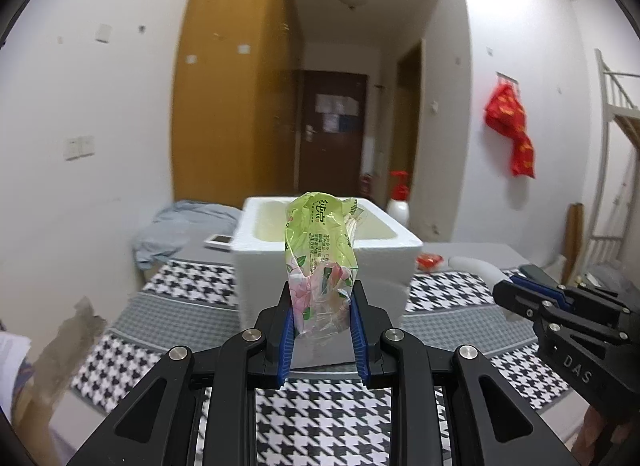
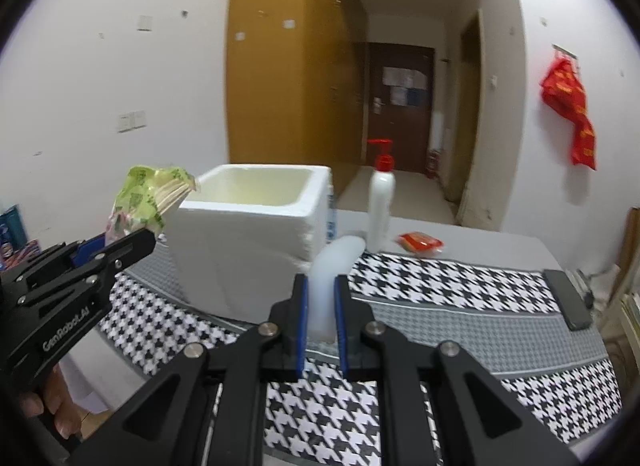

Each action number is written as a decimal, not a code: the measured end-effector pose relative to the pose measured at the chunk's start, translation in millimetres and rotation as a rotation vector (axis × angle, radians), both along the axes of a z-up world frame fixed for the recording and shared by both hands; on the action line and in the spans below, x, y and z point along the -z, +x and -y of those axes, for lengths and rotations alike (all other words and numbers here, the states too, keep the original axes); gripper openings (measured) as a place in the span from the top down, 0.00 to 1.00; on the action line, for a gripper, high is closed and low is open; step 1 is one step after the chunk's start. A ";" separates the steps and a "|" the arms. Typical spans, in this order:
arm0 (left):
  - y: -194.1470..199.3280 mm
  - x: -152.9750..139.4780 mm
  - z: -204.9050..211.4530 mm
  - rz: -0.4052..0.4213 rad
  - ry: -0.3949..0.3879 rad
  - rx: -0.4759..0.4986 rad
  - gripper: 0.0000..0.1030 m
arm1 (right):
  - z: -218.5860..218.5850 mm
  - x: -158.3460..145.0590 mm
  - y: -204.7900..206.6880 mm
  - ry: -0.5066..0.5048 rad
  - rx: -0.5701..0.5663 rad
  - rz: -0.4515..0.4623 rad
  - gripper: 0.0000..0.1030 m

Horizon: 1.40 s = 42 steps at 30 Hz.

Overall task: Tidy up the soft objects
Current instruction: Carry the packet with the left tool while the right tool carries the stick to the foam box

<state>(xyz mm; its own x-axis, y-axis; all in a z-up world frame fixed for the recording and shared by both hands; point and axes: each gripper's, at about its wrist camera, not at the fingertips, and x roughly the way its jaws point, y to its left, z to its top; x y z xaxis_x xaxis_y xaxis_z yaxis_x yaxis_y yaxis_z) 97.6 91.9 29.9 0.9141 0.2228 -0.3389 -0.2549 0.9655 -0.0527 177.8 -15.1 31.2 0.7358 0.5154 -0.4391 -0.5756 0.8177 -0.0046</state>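
Left gripper [image 1: 323, 318] pinches a green packet [image 1: 320, 250] at centre frame; right gripper [image 2: 322, 306] clamps a white, probably foam, strip [image 2: 328, 278]. Lift both clear of the box [image 2: 248, 242] rim before releasing inside.

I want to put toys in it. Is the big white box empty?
Looks empty. The white foam box has no lid, and the pale inside walls in view are bare. Its bottom is hidden, so I cannot tell for sure.

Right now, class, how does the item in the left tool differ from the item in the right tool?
The green tissue pack is crinkly printed plastic; the white foam piece is plain and smooth. The pack looks bulkier and stands up; the foam piece is narrow and bends at its tip. Both are pinched in a tool, short of the white foam box.
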 end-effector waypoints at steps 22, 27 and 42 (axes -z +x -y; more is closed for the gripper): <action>-6.2 -17.9 -18.9 0.029 0.025 -0.073 0.75 | -34.4 -22.3 -4.4 0.035 -0.117 0.046 0.85; -0.9 -29.3 -23.3 0.041 0.046 -0.063 0.75 | -38.9 -37.1 -0.1 0.056 -0.119 0.057 0.85; 28.3 -53.7 -32.4 0.054 0.063 -0.003 0.75 | -54.7 -61.5 28.8 0.063 -0.095 0.077 0.85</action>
